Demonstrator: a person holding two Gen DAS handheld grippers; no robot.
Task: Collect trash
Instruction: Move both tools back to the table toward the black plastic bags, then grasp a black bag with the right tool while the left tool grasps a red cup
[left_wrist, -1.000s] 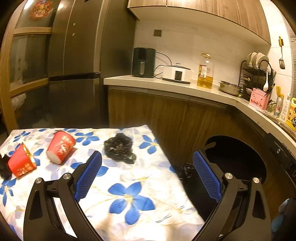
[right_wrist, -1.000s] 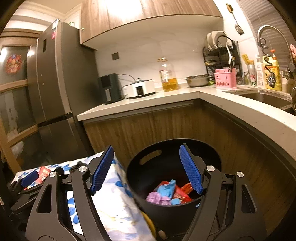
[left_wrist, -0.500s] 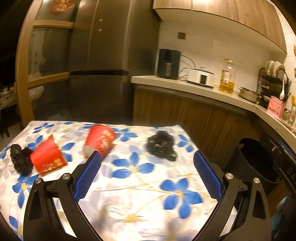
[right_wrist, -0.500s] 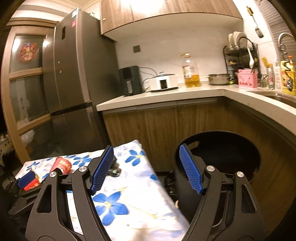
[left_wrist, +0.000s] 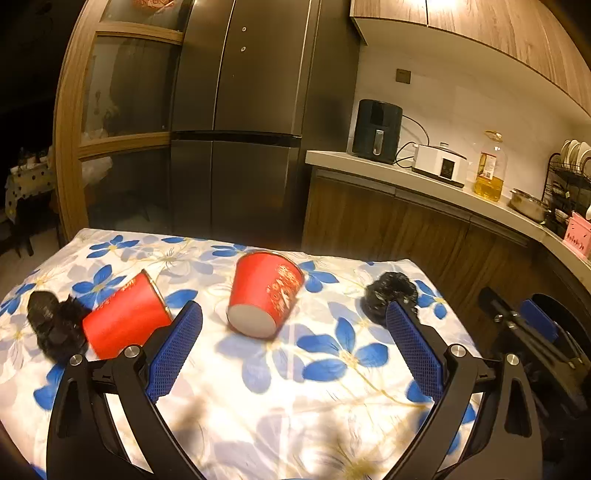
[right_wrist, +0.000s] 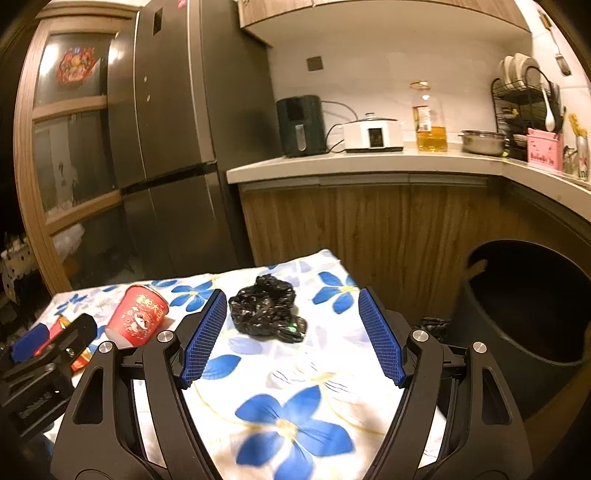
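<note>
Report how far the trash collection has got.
Done: nothing these views can confirm; the black bin's inside is dark. In hand: nothing; both grippers have open, empty jaws. Left: two red cups and two black crumpled bags on the floral tablecloth.

The tablecloth (left_wrist: 332, 369) is white with blue flowers. Two cups (left_wrist: 264, 293) are red. The crumpled bag (right_wrist: 266, 310) is black.

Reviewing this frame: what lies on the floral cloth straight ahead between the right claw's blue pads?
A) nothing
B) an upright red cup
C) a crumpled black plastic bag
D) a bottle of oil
C: in the right wrist view a crumpled black bag lies on the floral cloth ahead of the open right claw.
</note>
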